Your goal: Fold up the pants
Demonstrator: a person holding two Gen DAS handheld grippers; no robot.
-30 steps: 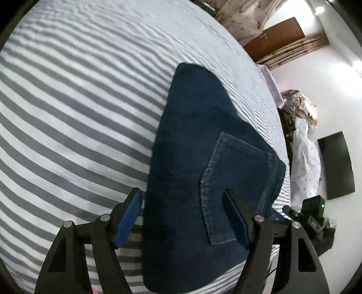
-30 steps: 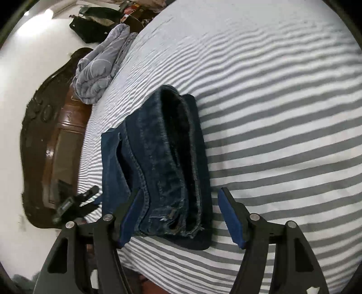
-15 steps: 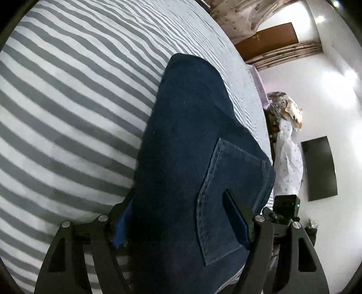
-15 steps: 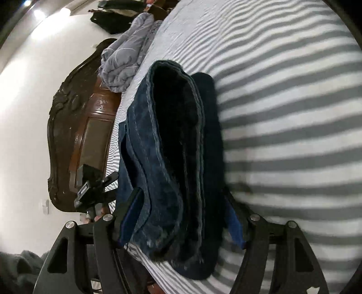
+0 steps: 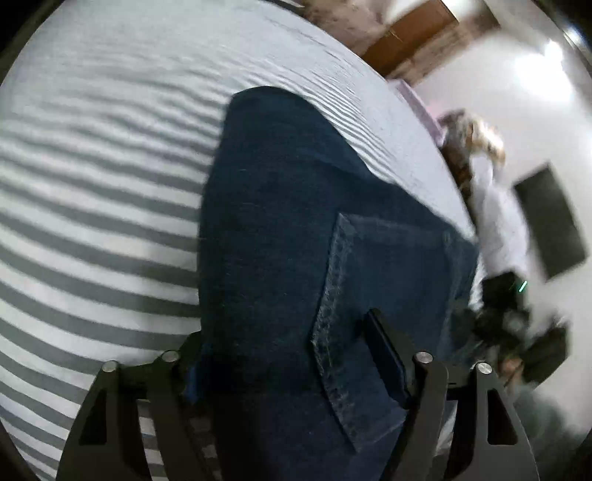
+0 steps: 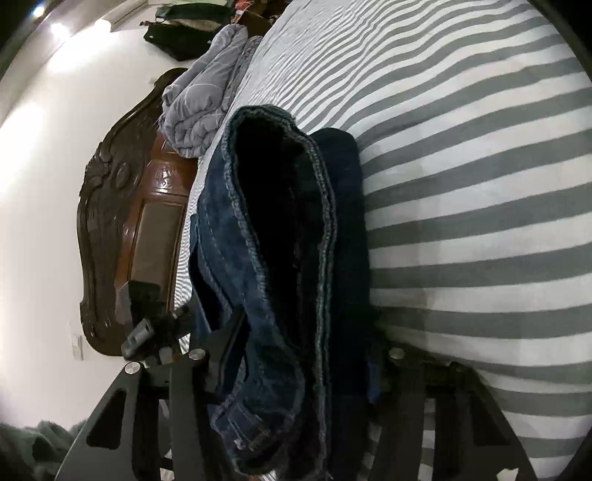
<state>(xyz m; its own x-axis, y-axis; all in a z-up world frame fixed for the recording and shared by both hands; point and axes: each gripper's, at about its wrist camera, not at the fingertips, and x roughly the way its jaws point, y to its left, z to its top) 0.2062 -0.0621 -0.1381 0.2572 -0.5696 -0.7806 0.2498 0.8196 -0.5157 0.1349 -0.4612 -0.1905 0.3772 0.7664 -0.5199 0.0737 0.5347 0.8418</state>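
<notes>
Folded dark blue jeans lie on the grey-and-white striped bed. In the left wrist view a back pocket faces up. My left gripper straddles the near end of the folded stack, with the denim filling the gap between its fingers. In the right wrist view the jeans show their stacked layers and waistband edge. My right gripper straddles that end, with the fabric between its fingers. Both grippers look closed on the denim.
The striped bed spreads to the right in the right wrist view. A crumpled grey blanket lies at the bed's head by a carved wooden headboard. A dark wall screen and a wooden door are in the room.
Both grippers moved forward over the ends of the folded jeans. The fabric now fills the gaps between the fingers, where before the fingers stood apart in front of the stack.
</notes>
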